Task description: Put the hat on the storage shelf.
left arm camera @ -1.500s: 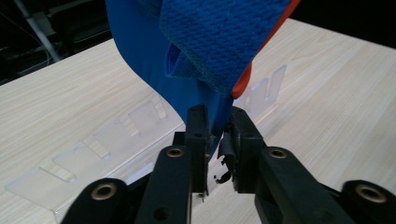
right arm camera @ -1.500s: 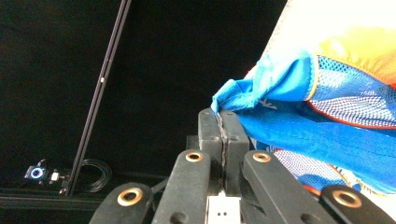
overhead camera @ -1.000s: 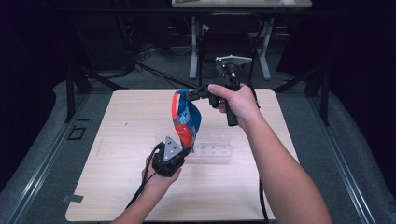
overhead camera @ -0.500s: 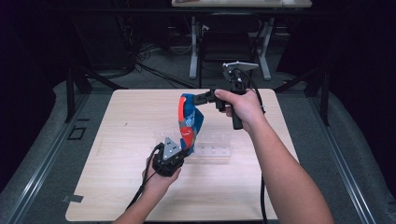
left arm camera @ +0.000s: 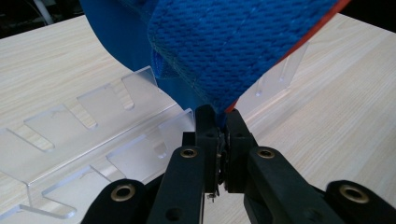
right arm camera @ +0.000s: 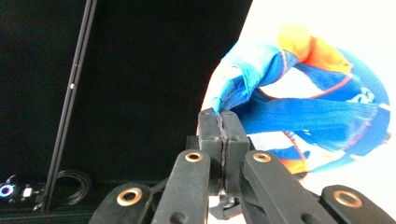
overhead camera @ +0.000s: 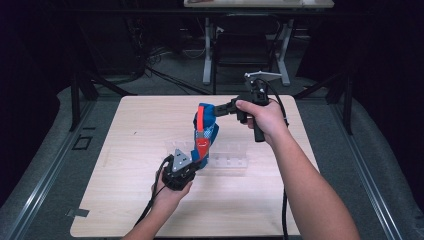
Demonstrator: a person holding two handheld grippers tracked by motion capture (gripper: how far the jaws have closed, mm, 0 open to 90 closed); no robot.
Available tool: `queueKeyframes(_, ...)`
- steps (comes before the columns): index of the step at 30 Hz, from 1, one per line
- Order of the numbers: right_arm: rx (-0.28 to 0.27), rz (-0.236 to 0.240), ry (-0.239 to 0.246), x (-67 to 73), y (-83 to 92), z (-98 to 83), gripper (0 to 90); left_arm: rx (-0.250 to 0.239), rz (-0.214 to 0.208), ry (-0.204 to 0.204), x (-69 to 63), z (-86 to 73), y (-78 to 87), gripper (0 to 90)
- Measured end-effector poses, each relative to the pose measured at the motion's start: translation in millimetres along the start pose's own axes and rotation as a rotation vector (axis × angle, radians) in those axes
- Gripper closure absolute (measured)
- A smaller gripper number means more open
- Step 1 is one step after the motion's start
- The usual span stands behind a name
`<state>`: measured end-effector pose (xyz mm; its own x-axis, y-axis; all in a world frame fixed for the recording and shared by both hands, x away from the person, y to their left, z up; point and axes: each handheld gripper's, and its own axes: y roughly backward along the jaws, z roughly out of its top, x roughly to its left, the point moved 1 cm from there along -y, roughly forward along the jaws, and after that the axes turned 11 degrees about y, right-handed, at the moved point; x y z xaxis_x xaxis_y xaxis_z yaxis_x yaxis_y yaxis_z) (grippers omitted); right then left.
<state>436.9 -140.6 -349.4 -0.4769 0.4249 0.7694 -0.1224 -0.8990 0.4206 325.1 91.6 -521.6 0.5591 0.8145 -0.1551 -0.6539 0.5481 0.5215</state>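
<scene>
Blue-and-orange fabric piece hangs stretched above the clear acrylic rack on the wooden table. The left gripper pinches its lower edge near the rack; the right gripper is clamped on the upper edge. It looks mid-placement: next, I'd judge, lowering the fabric into the rack's slots while keeping it taut.
</scene>
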Motion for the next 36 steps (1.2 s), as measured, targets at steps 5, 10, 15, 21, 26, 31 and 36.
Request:
queueKeyframes(5,-0.007,-0.03,-0.01,-7.1,7.9,-3.6,89.2,0.0,-0.003,0.002,0.2,0.0,-0.3,87.7)
queueKeyframes(10,-0.023,-0.053,-0.013,-10.7,15.9,-5.6,86.5,0.006,-0.004,0.009,0.5,0.2,-0.2,87.7)
queueKeyframes(15,-0.031,-0.068,-0.009,-11.6,27.2,-6.2,85.6,0.01,-0.008,0.019,2.0,1.6,0.6,87.8)
queueKeyframes(21,-0.044,-0.08,-0.01,-13.3,35.6,-8.0,85.6,0.012,-0.009,0.035,4.4,2.1,0.8,87.4)
queueKeyframes(26,-0.042,-0.087,-0.009,-15.0,37.4,-12.5,85.2,0.003,0.004,0.035,5.3,0.5,2.5,78.6)
queueKeyframes(31,-0.036,-0.1,-0.001,-15.8,40.7,-15.6,84.9,-0.011,-0.003,0.066,9.3,-4.3,9.4,65.7)
queueKeyframes(36,-0.04,-0.123,0.014,-14.3,44.9,-19.8,84.7,-0.019,-0.016,0.074,13.2,-10.2,18.3,54.8)
